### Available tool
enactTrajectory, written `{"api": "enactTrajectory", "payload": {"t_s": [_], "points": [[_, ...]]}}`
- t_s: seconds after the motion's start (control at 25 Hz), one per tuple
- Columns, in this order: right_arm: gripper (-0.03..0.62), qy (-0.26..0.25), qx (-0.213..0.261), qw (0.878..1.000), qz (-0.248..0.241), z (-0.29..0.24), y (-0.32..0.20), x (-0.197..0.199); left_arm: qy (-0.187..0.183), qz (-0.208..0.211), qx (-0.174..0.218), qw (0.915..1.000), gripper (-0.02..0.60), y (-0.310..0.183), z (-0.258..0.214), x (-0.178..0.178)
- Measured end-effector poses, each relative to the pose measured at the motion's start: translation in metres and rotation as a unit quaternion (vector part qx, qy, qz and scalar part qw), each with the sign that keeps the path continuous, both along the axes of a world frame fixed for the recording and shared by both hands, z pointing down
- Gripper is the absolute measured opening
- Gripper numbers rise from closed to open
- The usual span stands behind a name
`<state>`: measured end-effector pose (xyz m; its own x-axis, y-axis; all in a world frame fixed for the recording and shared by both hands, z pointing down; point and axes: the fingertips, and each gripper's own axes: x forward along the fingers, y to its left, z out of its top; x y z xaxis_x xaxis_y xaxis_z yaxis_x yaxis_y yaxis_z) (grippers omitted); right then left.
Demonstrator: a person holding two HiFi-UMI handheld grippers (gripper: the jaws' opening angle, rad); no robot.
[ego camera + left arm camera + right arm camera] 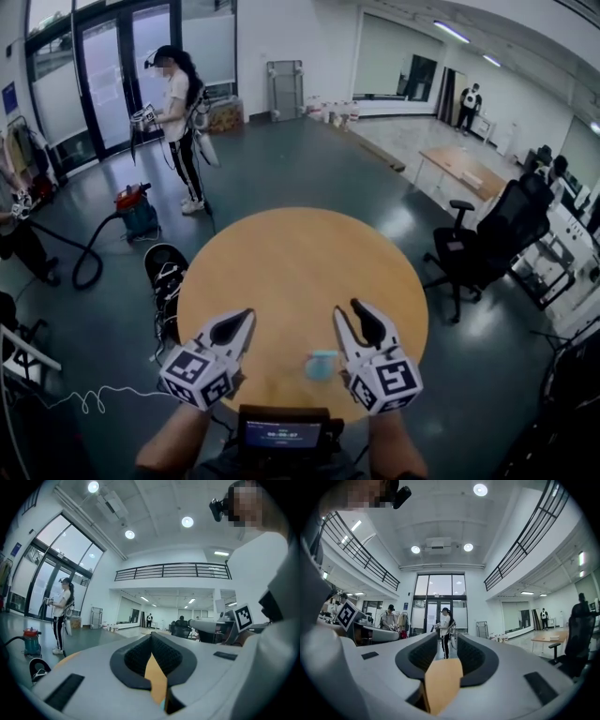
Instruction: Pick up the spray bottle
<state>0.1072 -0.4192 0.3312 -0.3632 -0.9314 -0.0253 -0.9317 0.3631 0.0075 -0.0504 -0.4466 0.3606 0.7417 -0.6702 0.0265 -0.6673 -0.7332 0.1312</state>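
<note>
**Two grippers over the round table, bottle not in either**

My left gripper (246, 321) hovers level over the near part of the round wooden table (300, 253). Its fingers are pressed together at the tips, and only the tabletop shows through the slit beneath the pads. It holds nothing.

My right gripper (349, 311) hangs beside it, also level. Its fingers stand a little apart and empty. Through the gap I look across the table to a person in a white top (445, 630) in front of the glass doors (433, 604).

The spray bottle (322, 366) is a small pale-blue shape on the table. It is too blurred for me to tell how it stands. It sits between my two grippers, just beside the right one's marker cube and closer to me than either set of fingertips.

Past the table's far left edge a red-and-blue vacuum cleaner (137, 212) sits on the dark floor, and a black office chair (487, 246) stands off to the right.
</note>
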Motion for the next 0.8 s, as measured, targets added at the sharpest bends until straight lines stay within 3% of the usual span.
{"api": "enactTrajectory", "payload": {"t_s": [0.28,0.8], "points": [[0.163,-0.005,-0.024,1.0,0.017,0.026,0.001,0.011,-0.017,0.015,-0.011,0.9997,-0.005,-0.005,0.027,0.001],[0.289,-0.02,-0.15,0.988,0.028,0.135,0.01,0.025,-0.044,0.038,-0.114,0.9918,0.037,-0.001,0.123,0.016]]}}
